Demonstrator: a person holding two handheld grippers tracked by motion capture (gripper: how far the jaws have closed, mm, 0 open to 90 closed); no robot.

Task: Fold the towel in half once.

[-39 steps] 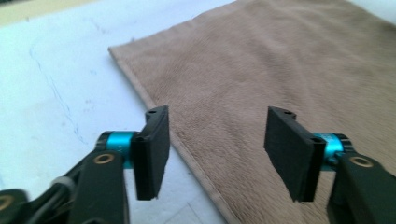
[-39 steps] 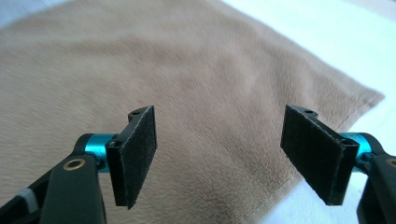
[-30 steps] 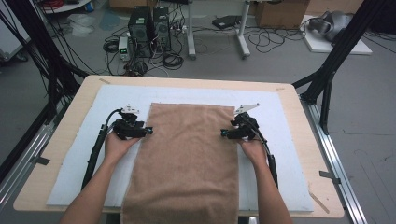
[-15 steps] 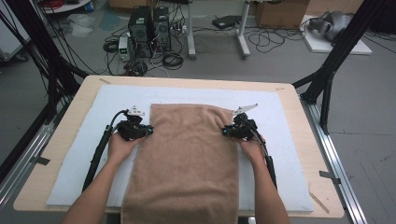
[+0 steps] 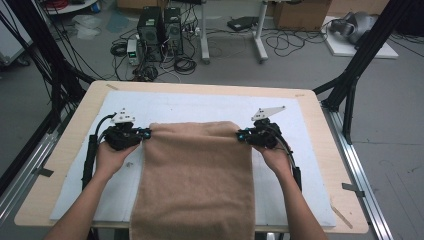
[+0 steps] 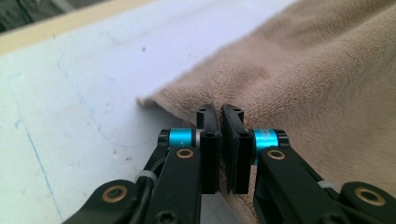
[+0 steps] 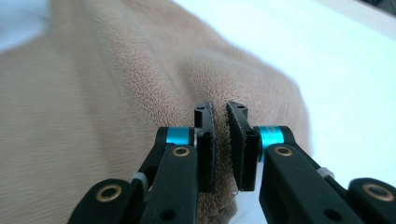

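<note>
the towel (image 5: 197, 175) lies on the mat (image 5: 310, 165) on my table (image 5: 65, 165), hanging over its 6 o'clock edge; my left gripper (image 5: 145, 133) at its 10 o'clock corner, right gripper (image 5: 242, 136) at 2 o'clock.

From above we look forward and down on the worktop (image 5: 320, 150); both hand-held gripper cameras sit close, sharing the towel (image 5: 200, 170).

towel (image 5: 197, 175): plain tan-brown terry, no print, pinched between the black fingers of both grippers
left gripper (image 6: 220, 116): black jaws and links, bright blue collars, brass-coloured pivot pins
right gripper (image 7: 219, 114): the same black, blue and brass
mat (image 5: 200, 107) beyond the fingertips: white, with faint blue pen lines
table (image 5: 65, 160): pale wood rim
</note>
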